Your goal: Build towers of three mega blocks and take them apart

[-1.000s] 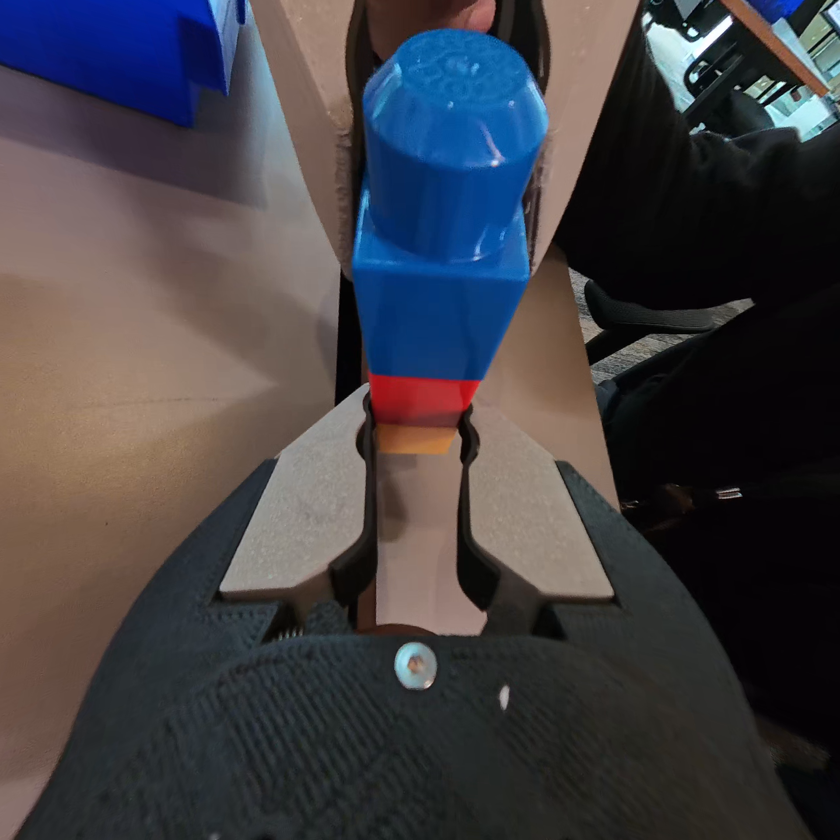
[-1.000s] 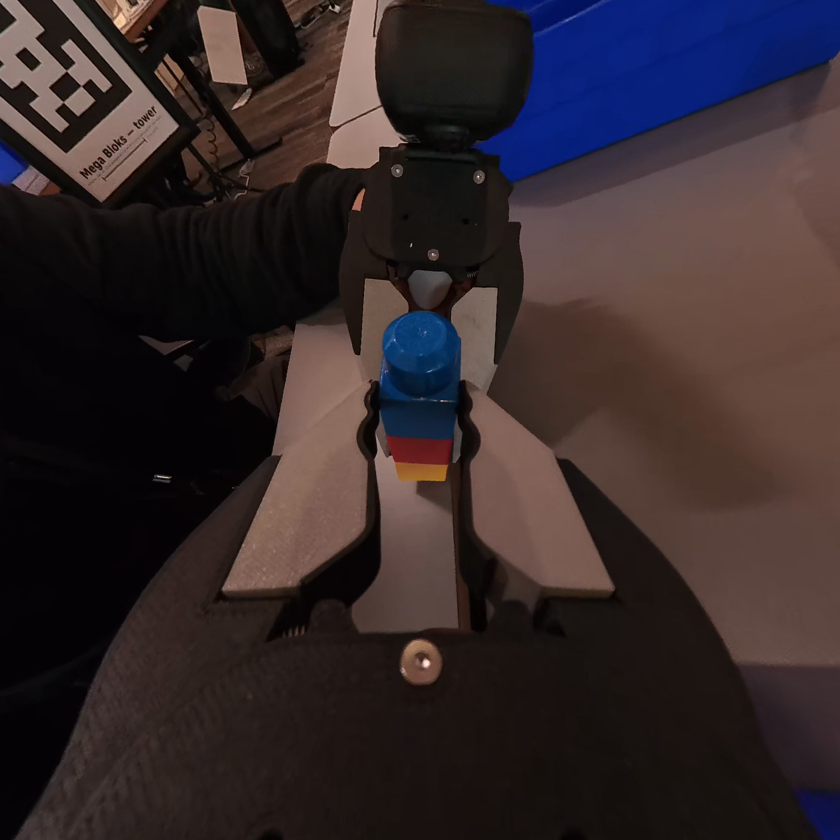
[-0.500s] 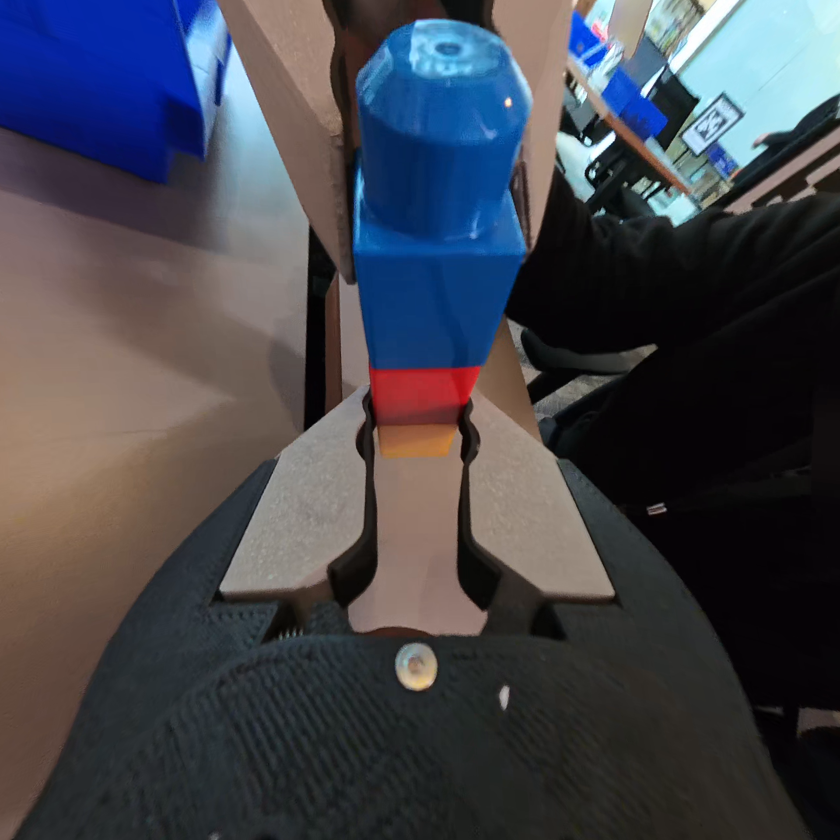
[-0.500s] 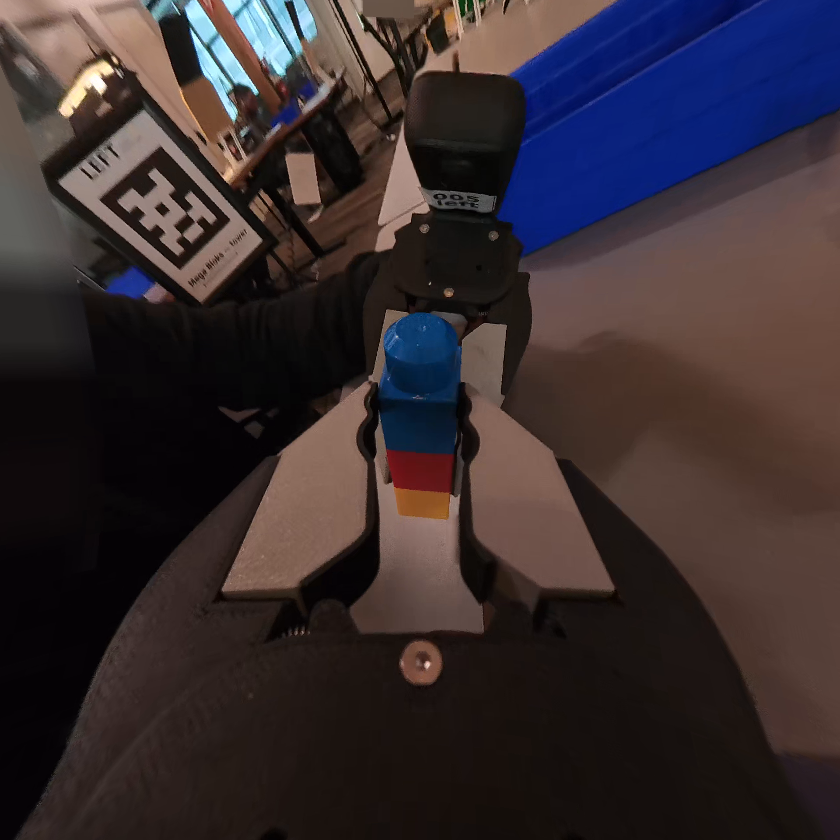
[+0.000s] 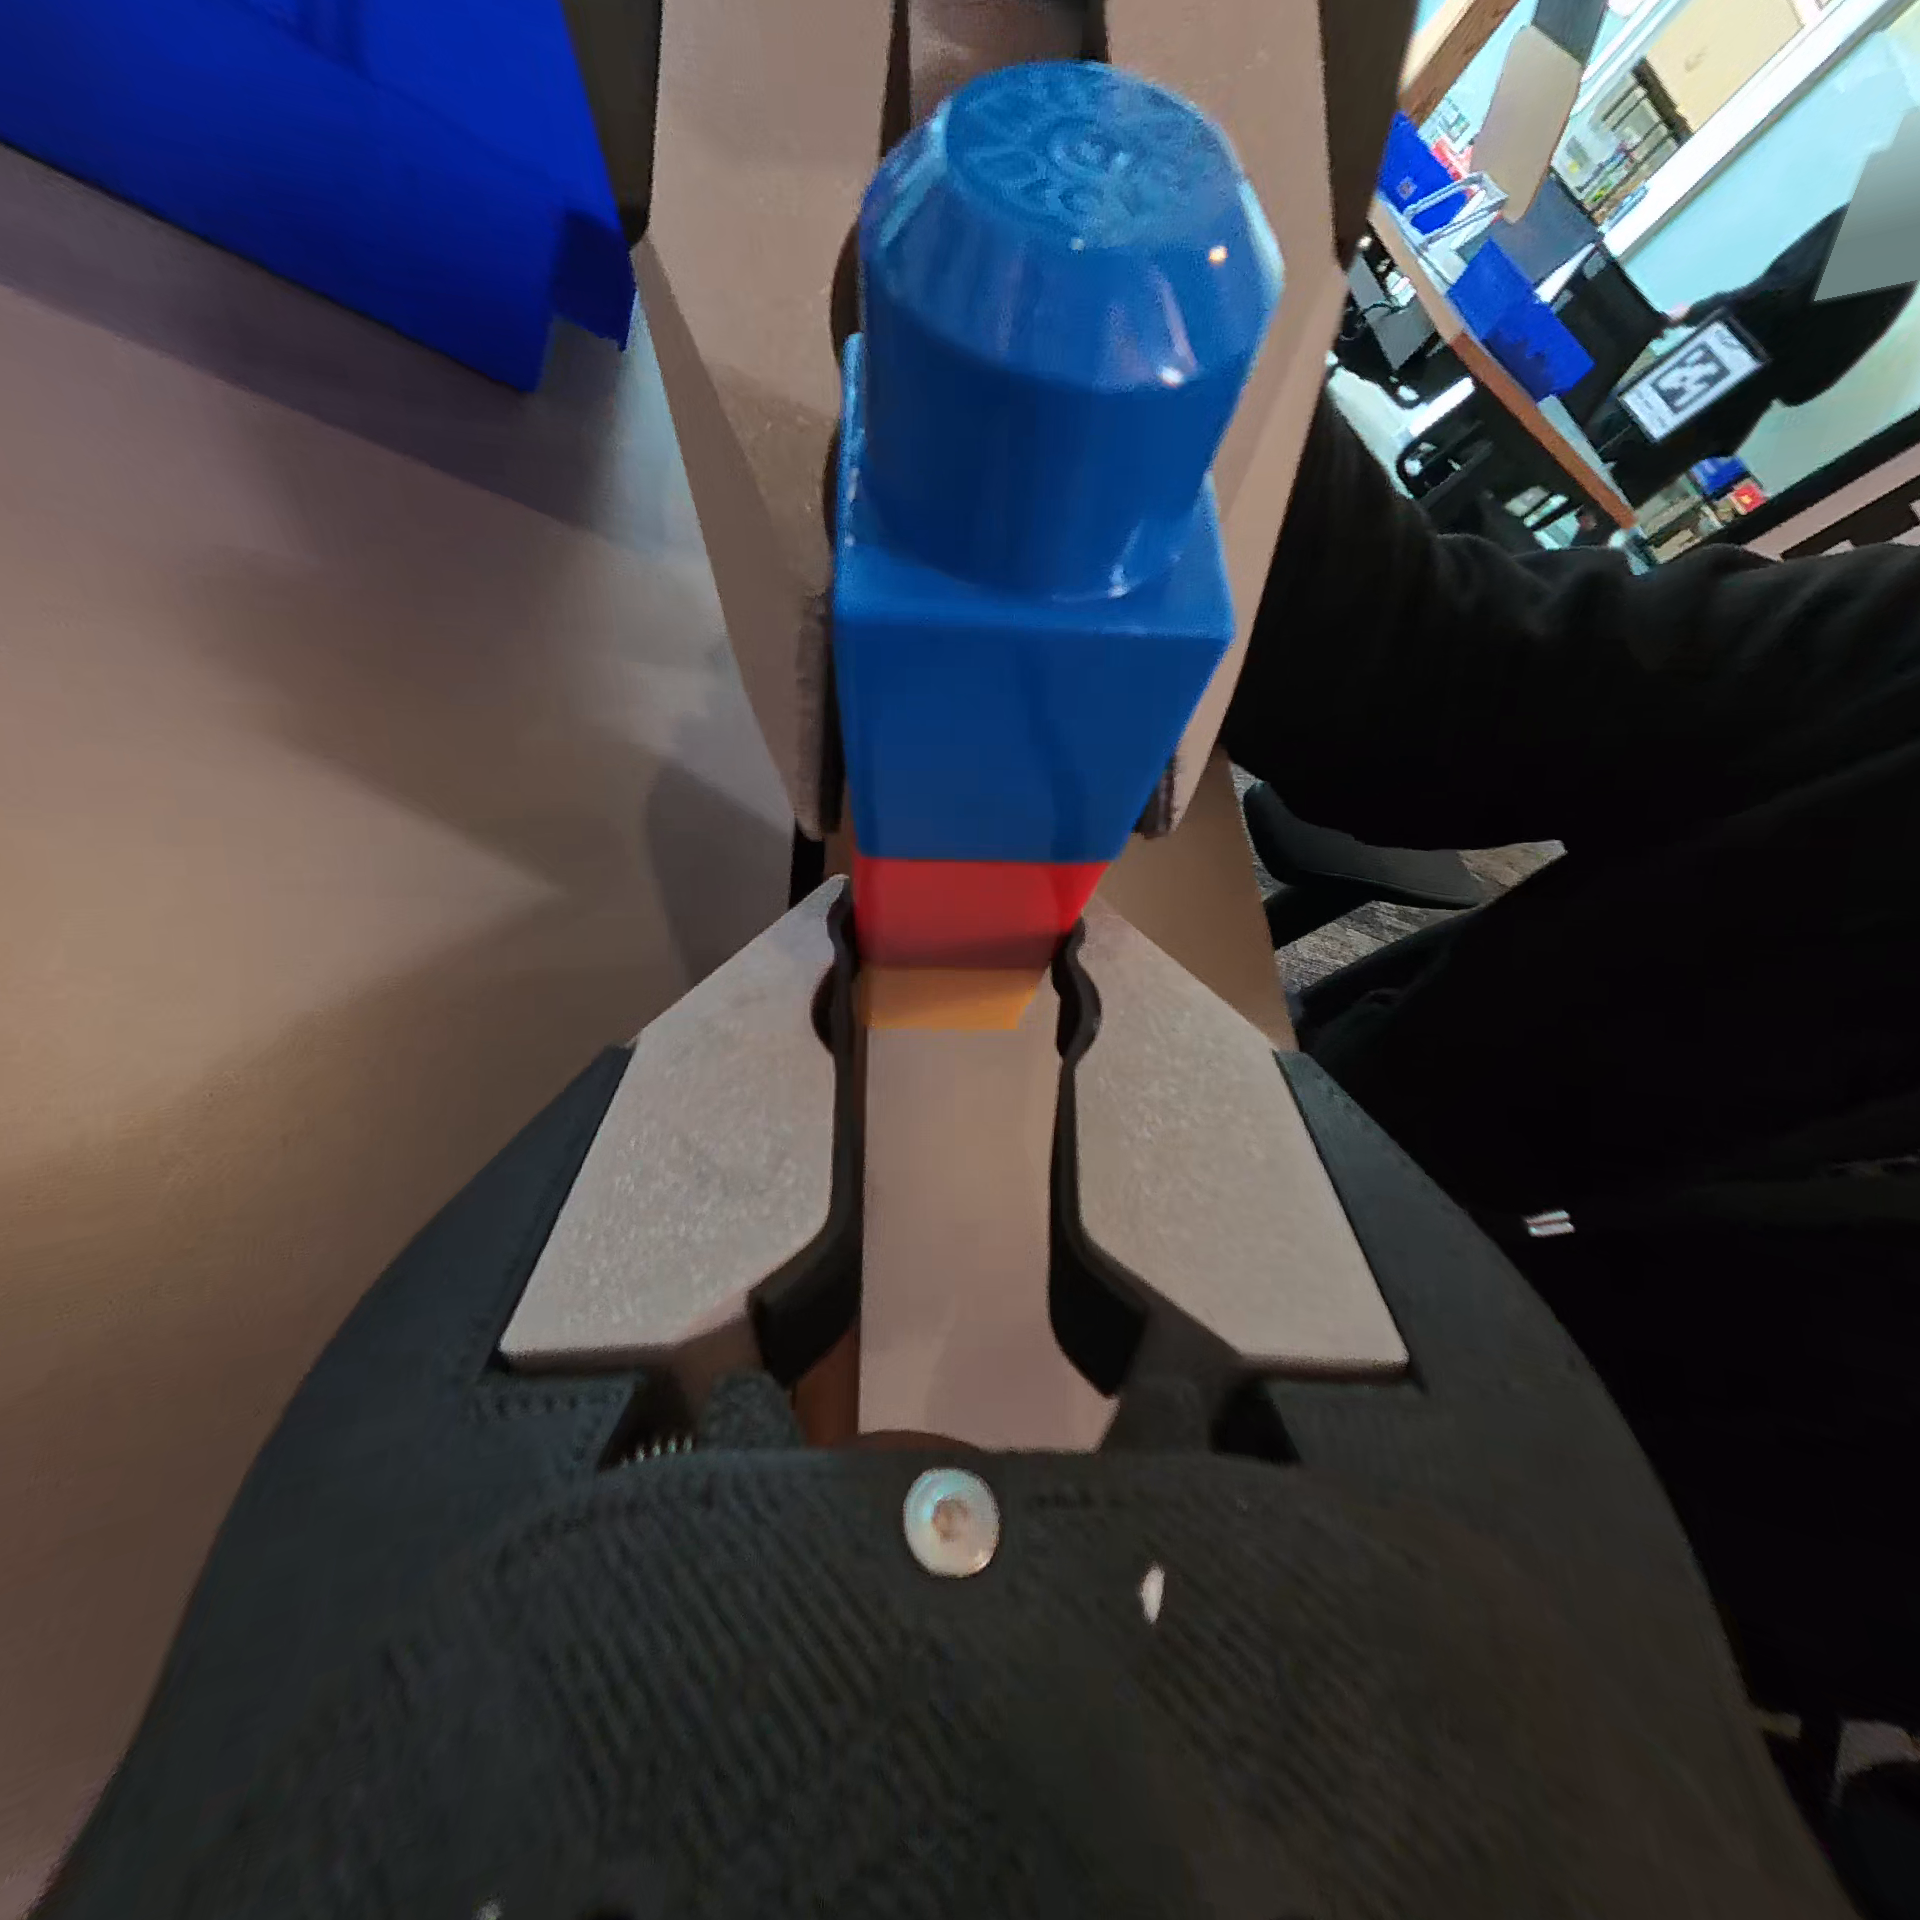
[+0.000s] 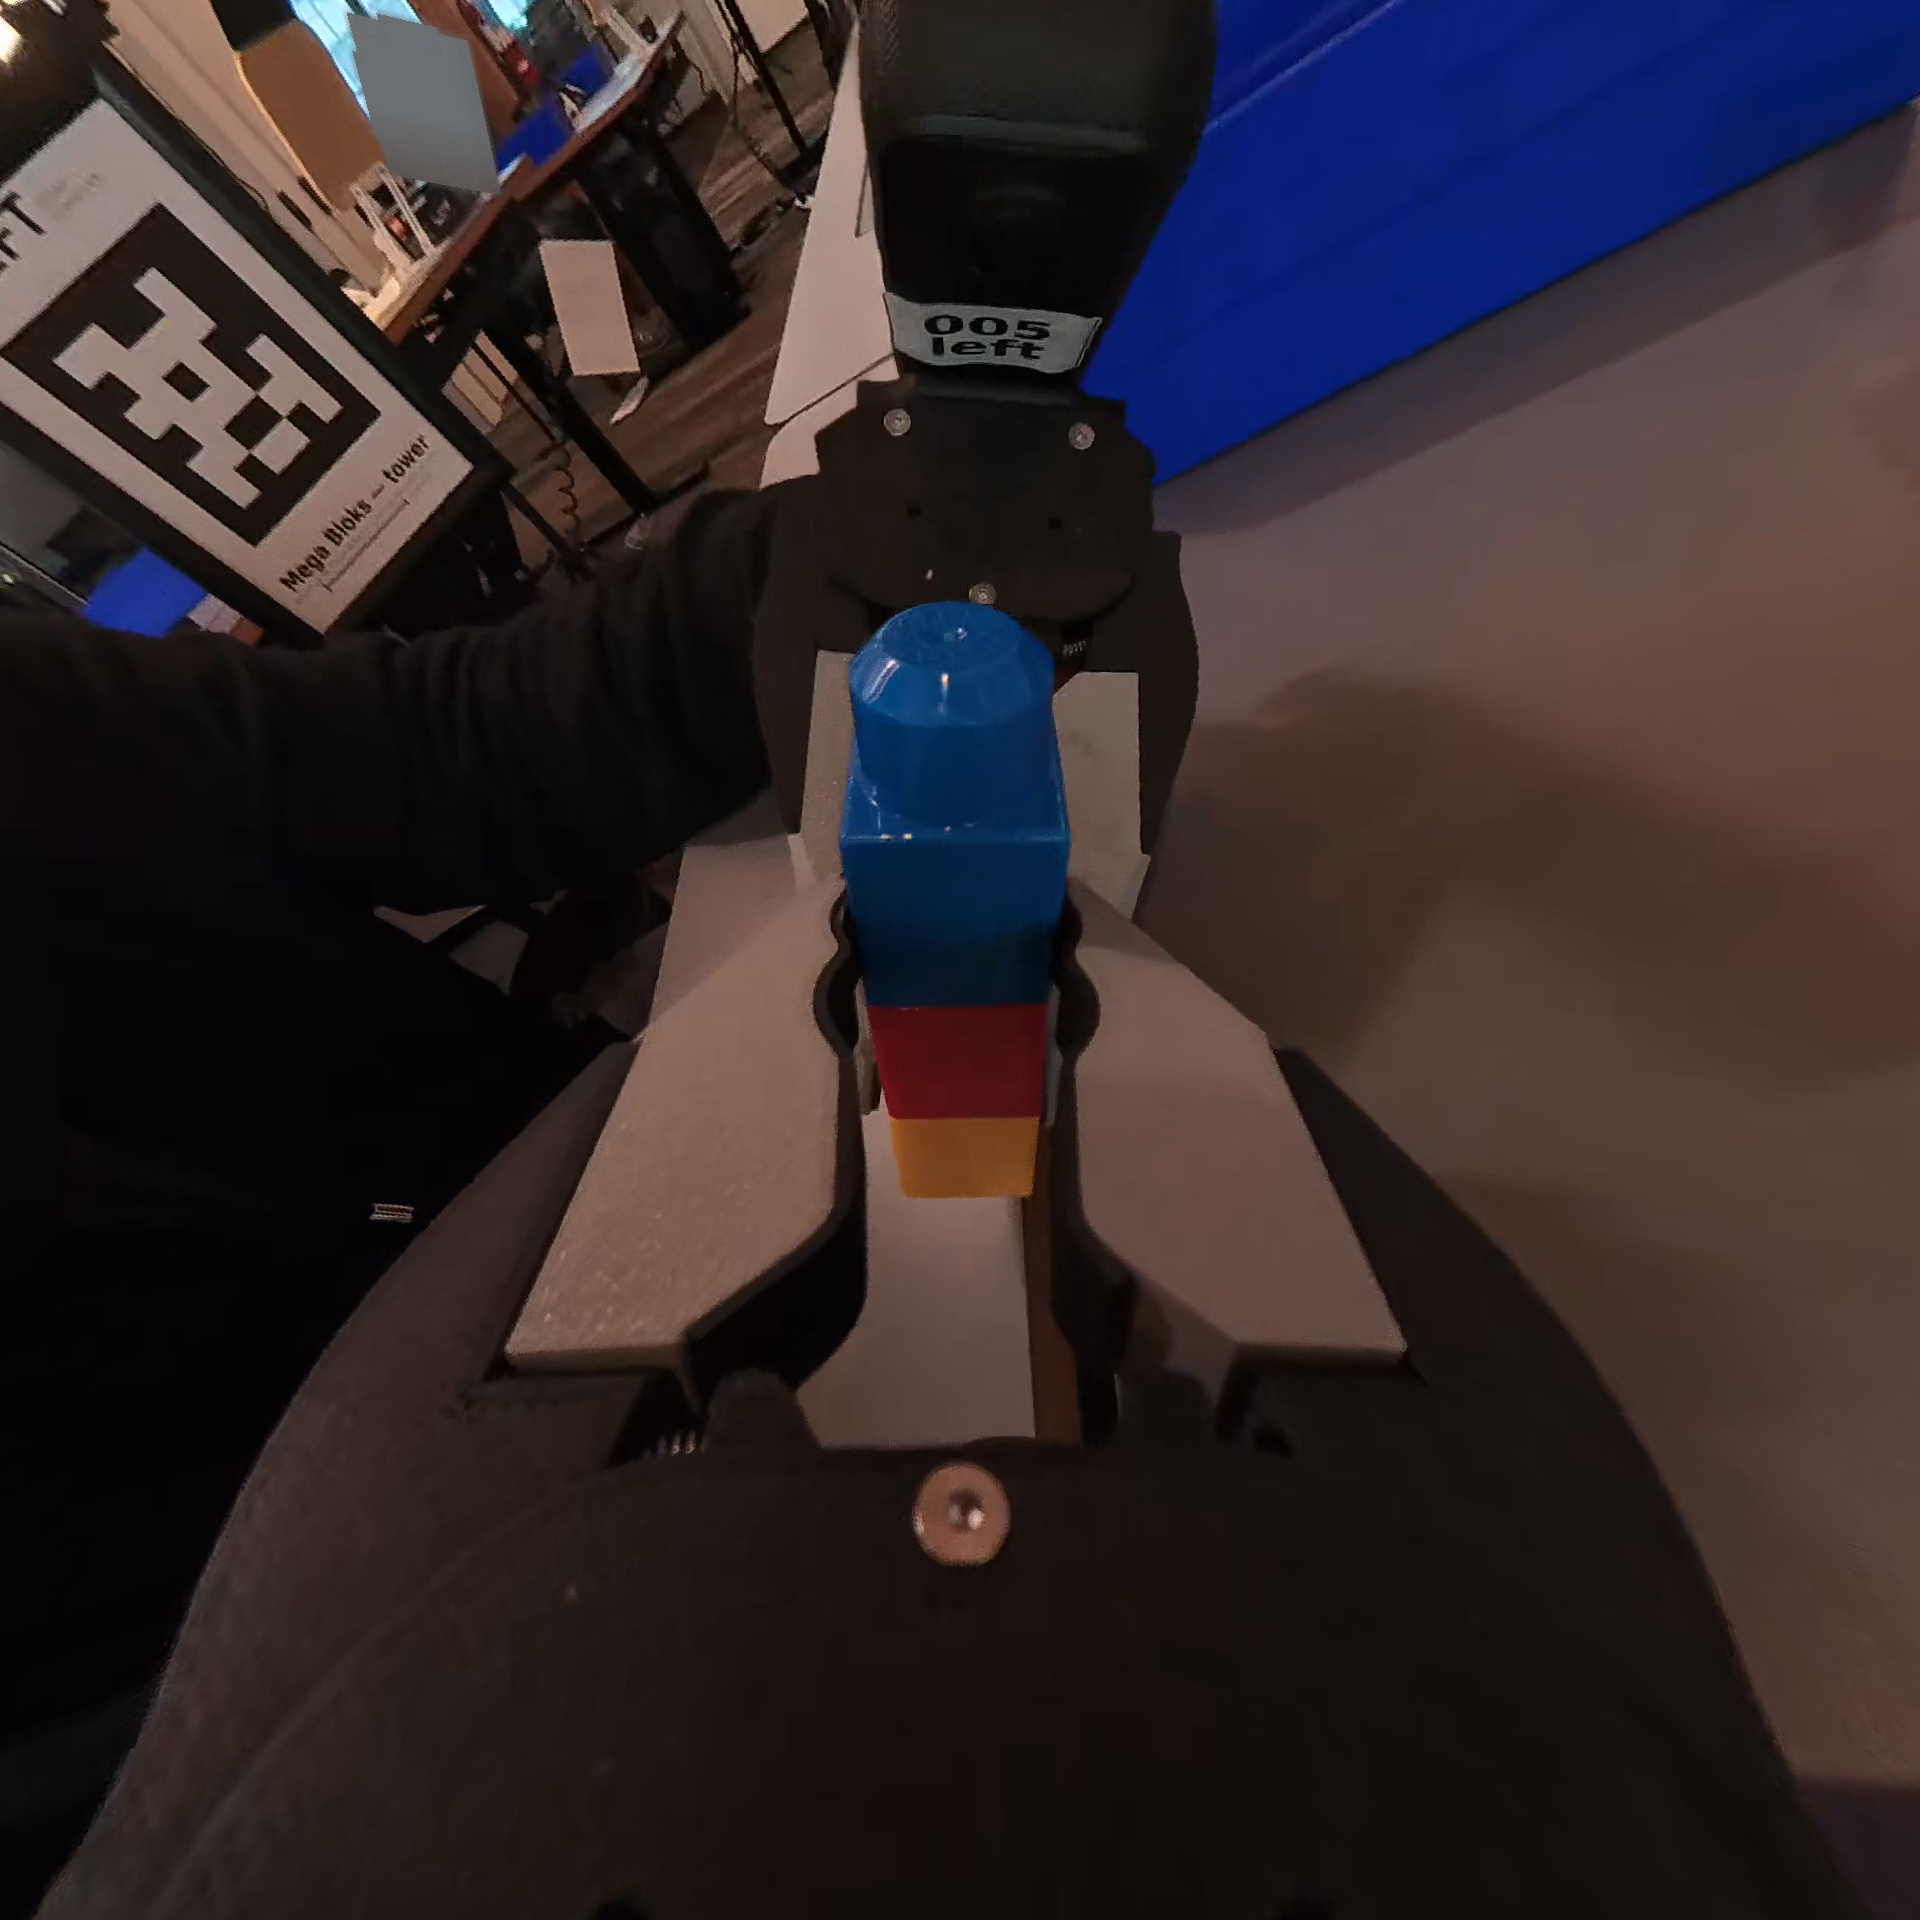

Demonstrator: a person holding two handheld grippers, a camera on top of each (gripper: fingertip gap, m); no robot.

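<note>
Blue-red-yellow tower is hanging mid-air over the table: my left tongs are pinching red, right tongs clamping blue. Bins sitting well apart.

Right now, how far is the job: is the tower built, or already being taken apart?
Built: blue block on red block on yellow block, all joined. In hand: right gripper shut on the blue block, left gripper on the red one. Left: pulling all three apart; no gap shows yet.
</note>
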